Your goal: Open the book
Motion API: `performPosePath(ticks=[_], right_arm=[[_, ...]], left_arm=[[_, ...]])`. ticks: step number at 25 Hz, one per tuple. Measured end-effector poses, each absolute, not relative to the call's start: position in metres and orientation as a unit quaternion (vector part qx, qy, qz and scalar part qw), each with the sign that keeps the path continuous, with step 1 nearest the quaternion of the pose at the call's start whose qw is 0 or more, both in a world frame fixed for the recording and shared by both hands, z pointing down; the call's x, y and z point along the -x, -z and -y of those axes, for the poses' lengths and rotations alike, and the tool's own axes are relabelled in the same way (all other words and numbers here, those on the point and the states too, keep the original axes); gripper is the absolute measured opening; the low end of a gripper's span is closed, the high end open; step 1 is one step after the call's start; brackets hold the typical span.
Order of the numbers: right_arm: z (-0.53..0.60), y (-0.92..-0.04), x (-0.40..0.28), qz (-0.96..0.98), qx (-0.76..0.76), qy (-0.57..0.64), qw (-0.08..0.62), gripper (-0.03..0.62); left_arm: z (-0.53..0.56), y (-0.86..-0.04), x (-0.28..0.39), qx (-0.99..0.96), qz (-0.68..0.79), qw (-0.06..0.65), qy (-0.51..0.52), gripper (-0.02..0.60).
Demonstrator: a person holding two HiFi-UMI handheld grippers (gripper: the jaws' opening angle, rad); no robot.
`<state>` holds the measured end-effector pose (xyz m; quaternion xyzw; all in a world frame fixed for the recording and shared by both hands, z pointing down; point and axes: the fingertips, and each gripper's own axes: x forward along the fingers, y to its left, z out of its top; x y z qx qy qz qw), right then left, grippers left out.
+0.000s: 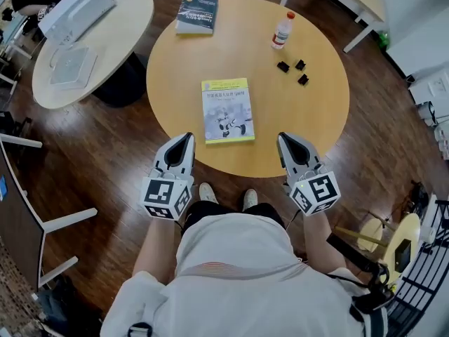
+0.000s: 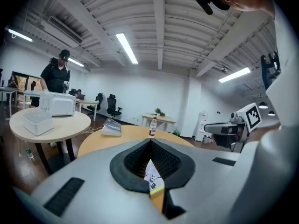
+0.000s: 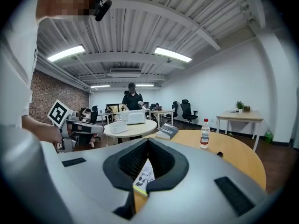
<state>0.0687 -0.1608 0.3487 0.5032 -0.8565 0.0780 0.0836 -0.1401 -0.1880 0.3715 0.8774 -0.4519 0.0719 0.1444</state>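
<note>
A closed book point(image 1: 227, 111) with a yellow-green and pale blue cover lies flat on the round wooden table point(image 1: 309, 118), near its front edge. My left gripper point(image 1: 187, 137) hovers at the table's edge just left of the book's near corner, jaws shut and empty. My right gripper point(image 1: 283, 137) is level with it, to the right of the book, also shut with nothing held. In the left gripper view the book point(image 2: 152, 177) shows through the gap under the closed tips point(image 2: 151, 141); the right gripper view shows the book point(image 3: 142, 175) the same way below its tips point(image 3: 147, 139).
A dark book point(image 1: 196, 11) lies at the table's far edge, a plastic bottle point(image 1: 282, 31) stands far right, and three small black clips point(image 1: 292, 70) lie near it. A white round table point(image 1: 133, 27) with a white box point(image 1: 77, 7) is at the left. A person stands beyond that table point(image 2: 56, 78).
</note>
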Motion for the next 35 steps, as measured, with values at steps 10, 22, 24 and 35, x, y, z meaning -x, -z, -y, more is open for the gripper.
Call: performPosePath(ticks=[10, 22, 24, 35], right_arm=[[0.173, -0.366, -0.064, 0.845, -0.518, -0.101, 0.091, 0.003], [0.153, -0.415, -0.133, 0.835, -0.519, -0.155, 0.095, 0.003], [0.151, -0.428, -0.141, 0.834, -0.516, -0.167, 0.097, 0.004], [0.13, -0.482, -0.168, 0.827, -0.512, -0.203, 0.112, 0.003]], left_arm=[[0.209, -0.388, 0.137, -0.888, 0.426, 0.147, -0.091, 0.009], [0.205, -0.438, 0.024, -0.913, 0.351, 0.101, -0.182, 0.015], [0.203, -0.457, 0.004, -0.914, 0.334, 0.094, -0.21, 0.02], [0.194, -0.568, -0.068, -0.89, 0.26, 0.014, -0.375, 0.11]])
